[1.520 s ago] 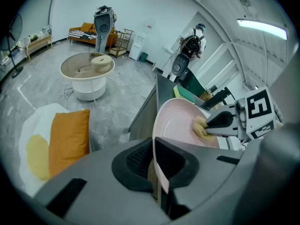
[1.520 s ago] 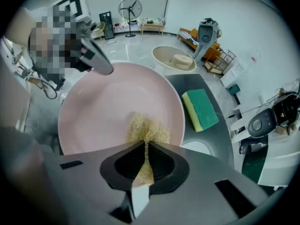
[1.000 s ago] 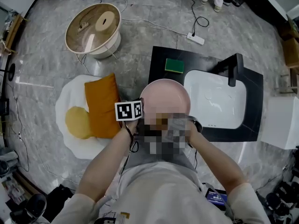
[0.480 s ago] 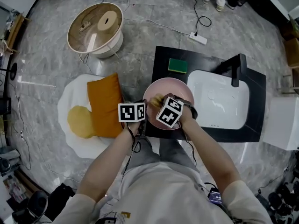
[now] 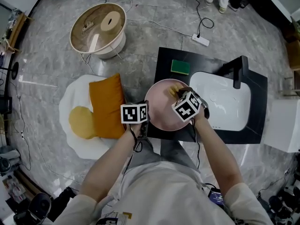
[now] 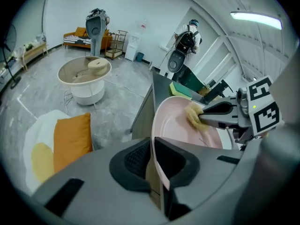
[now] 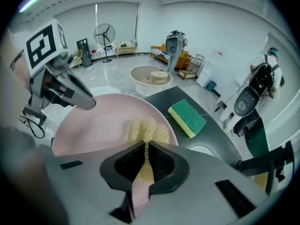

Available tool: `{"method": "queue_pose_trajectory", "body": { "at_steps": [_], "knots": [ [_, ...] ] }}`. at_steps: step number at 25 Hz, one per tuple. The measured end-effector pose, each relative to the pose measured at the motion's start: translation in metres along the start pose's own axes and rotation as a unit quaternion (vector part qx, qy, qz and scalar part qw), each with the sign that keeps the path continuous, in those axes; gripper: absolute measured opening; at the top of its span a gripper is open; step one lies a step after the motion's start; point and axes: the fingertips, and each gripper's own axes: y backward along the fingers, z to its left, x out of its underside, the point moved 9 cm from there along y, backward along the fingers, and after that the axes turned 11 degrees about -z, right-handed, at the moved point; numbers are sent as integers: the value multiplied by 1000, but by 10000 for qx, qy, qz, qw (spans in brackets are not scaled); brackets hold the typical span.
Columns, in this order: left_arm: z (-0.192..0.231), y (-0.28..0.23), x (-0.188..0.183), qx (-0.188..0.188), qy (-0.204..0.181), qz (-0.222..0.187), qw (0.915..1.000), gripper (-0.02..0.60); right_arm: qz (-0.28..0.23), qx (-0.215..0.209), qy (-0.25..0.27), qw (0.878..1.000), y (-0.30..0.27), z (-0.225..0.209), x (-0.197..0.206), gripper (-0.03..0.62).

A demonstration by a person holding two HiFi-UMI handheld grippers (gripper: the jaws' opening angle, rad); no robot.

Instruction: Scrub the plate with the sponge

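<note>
2 jobs split: left hand-held gripper (image 6: pixel 153 150) clamps pink plate (image 5: pixel 161 112) rim steady, right hand-held gripper (image 7: pixel 145 157) pinches yellow scrub pad (image 7: pixel 146 131) onto it.

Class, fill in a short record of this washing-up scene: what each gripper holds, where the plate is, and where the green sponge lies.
left gripper: shut on the near rim of the round pink plate
right gripper: shut on a tan fibrous scrubbing pad, which lies against the plate's inner face
plate position: over the black counter, beside the white sink
green-and-yellow sponge: flat on the counter, apart from the plate, untouched
</note>
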Motion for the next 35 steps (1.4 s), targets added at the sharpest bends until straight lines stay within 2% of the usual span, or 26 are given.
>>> {"method": "queue_pose_trajectory", "body": {
  "at_steps": [3,6,9,11,15,18,21,24,28,35],
  "knots": [
    [4,7,-5,-113,-125,-424,9990,83,-398,-5,-361,9986,25,-3,-3,49],
    [8,17,-14,-103,-269,-680,9973,125,-936,34,-811,9923,51,-6,-11,49],
    [4,36,-31,-23,-511,-1003,9936,129,-1484,167,-1049,9832,83,-7,-26,49],
    [-3,54,-48,68,-625,-1445,9875,129,-1853,213,-1136,9759,105,-8,-39,49],
    [-19,89,-85,210,-1022,-2205,9698,127,-2568,184,-1281,9578,147,-6,-66,49],
    [-31,113,-108,276,-1595,-2648,9506,122,-2964,278,-1224,9468,174,-2,-82,49],
    [-45,135,-126,324,-2303,-3010,9248,99,-3366,368,-1188,9334,196,0,-94,49],
    [-58,159,-142,380,-2798,-3334,8995,76,-3752,520,-1181,9179,221,1,-106,49],
    [-74,190,-158,444,-3182,-3701,8716,58,-4206,671,-965,8996,259,5,-124,49],
    [-89,243,-180,431,-3473,-4238,8354,55,-4775,848,-586,8726,311,18,-151,49]
  ]
}}
